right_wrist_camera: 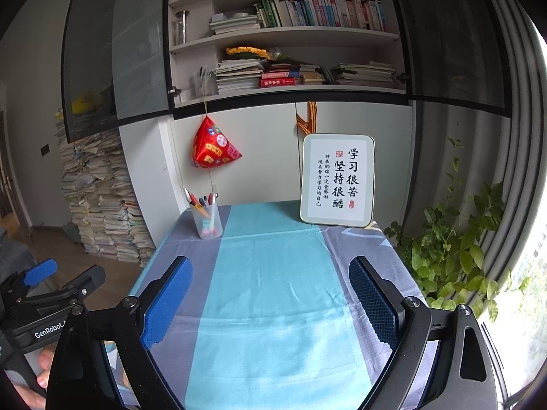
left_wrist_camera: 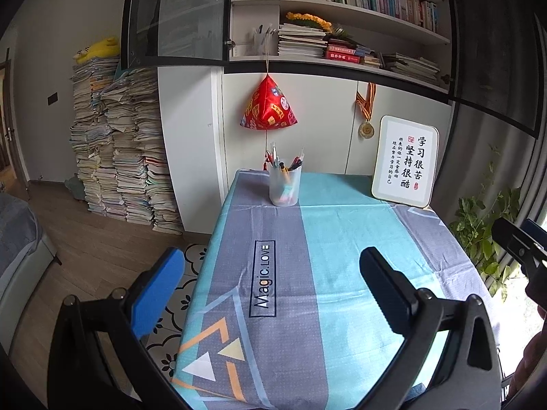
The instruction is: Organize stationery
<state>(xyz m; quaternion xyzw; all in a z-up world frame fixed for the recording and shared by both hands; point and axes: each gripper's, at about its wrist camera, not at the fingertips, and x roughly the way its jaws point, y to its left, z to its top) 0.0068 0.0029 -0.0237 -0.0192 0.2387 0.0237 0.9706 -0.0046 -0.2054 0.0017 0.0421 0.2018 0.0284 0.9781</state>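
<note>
Tablecloth (left_wrist_camera: pixel 342 239) bears upright pen cup (left_wrist_camera: pixel 284 186); both grippers' fingers (left_wrist_camera: pixel 157 290) spread, empty

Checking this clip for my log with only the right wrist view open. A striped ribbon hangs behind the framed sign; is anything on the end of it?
Observer: Yes. In the left wrist view a gold medal hangs from that ribbon, just left of the framed sign that hides it from you.
Operator: Thanks. Is anything printed on the tablecloth nearer the left gripper?
Observer: A boxed "Magic.LOVE" label is printed on the grey stripe of the tablecloth, on the near side of the pen cup.
</note>
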